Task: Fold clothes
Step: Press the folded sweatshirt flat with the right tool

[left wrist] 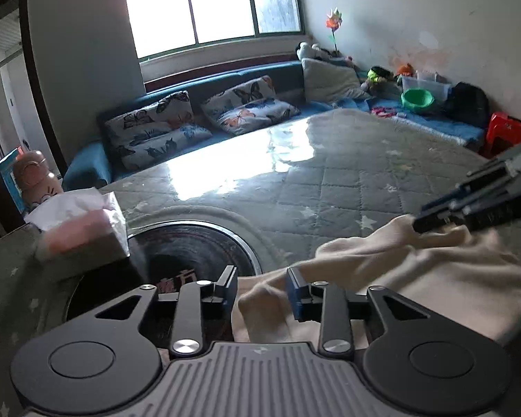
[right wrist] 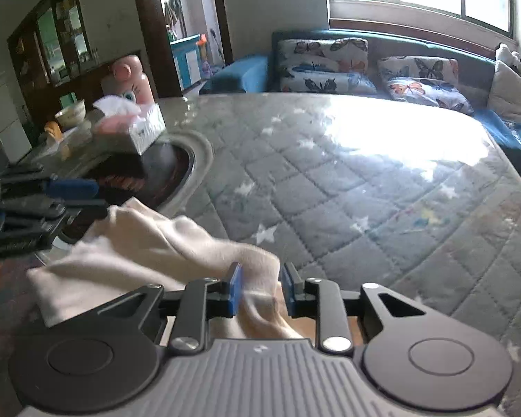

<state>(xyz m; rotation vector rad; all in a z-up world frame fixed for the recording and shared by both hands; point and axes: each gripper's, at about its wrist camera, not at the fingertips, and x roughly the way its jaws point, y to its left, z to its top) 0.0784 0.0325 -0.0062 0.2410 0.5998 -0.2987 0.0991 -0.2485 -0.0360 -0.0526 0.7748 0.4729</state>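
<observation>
A cream garment (left wrist: 416, 278) lies bunched at the near edge of the grey quilted table cover (left wrist: 330, 180). My left gripper (left wrist: 261, 288) stands open, with the garment's left corner lying loosely between its blue pads. The right wrist view shows the same cream garment (right wrist: 139, 243), its right end resting between the parted pads of my right gripper (right wrist: 260, 288), which is open. Each gripper also shows in the other's view: the right gripper (left wrist: 420, 224) at the garment's far edge, the left gripper (right wrist: 100, 205) at its left end.
A round black recessed plate (left wrist: 191, 250) sits in the table just left of the garment. A tissue box (left wrist: 83, 232) stands at its left rim. A pink bottle (right wrist: 128, 76) stands behind the box. A blue sofa (left wrist: 87, 163) with butterfly cushions runs along the far side.
</observation>
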